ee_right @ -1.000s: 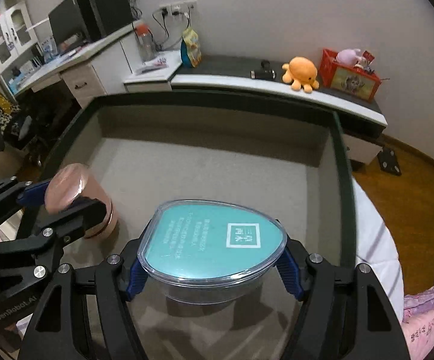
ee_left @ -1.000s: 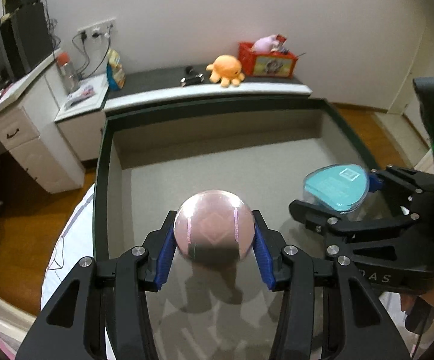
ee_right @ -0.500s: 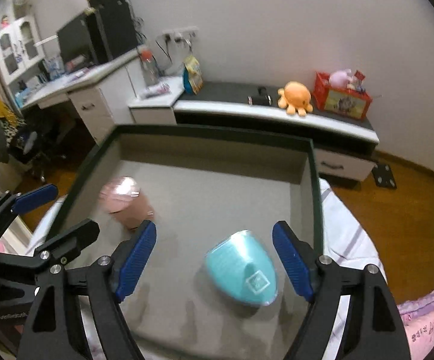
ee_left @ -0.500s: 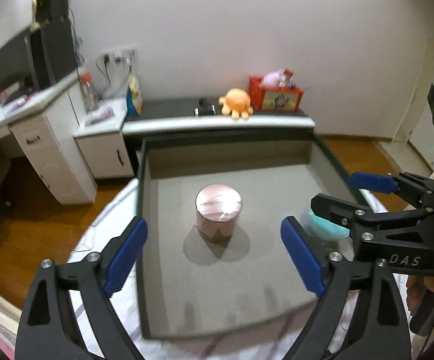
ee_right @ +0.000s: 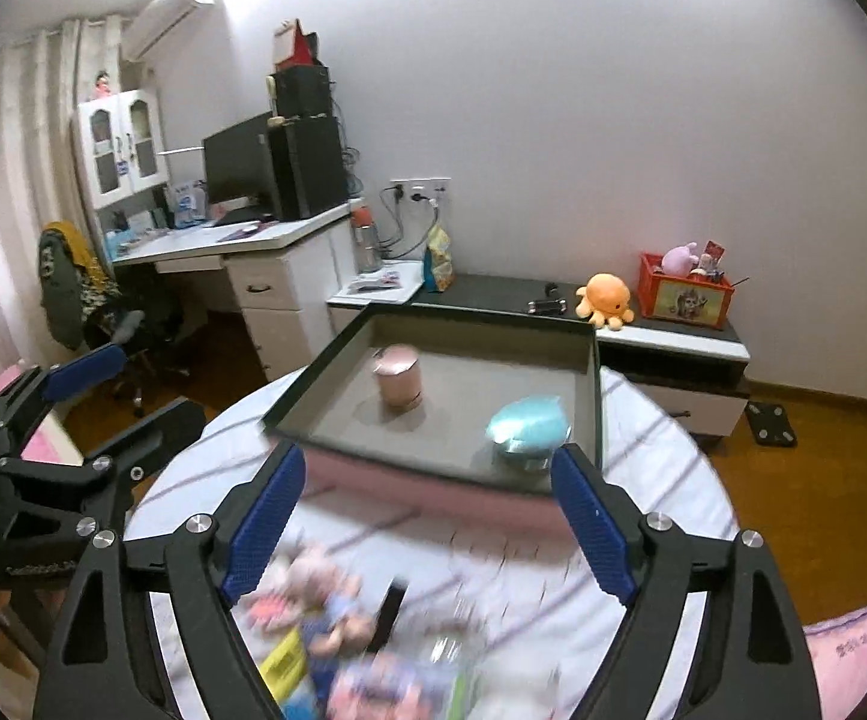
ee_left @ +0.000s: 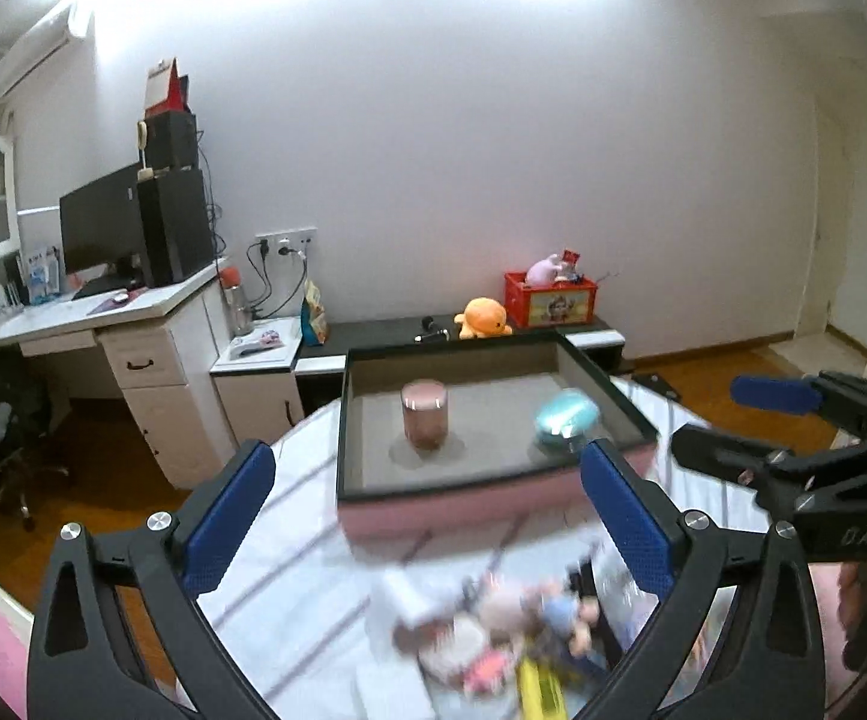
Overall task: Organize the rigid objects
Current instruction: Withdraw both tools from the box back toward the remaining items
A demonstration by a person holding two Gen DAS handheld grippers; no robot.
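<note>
Pink round jar (ee_left: 425, 421) upright in the dark-rimmed tray (ee_left: 342, 420), left part of its grey floor; teal lidded container (ee_left: 566, 418) well apart on the right, near the tray's wall. Left claw (ee_left: 427, 519) and right claw (ee_right: 427, 516) both still spreading, nothing between the blue pads. Blurred pile of small toys (ee_right: 325, 600) on striped tabletop (ee_left: 289, 576) nearer the cameras.

Orange plush octopus (ee_left: 484, 317) beside red toy box (ee_left: 550, 299) on low cabinet (ee_right: 673, 343)
</note>
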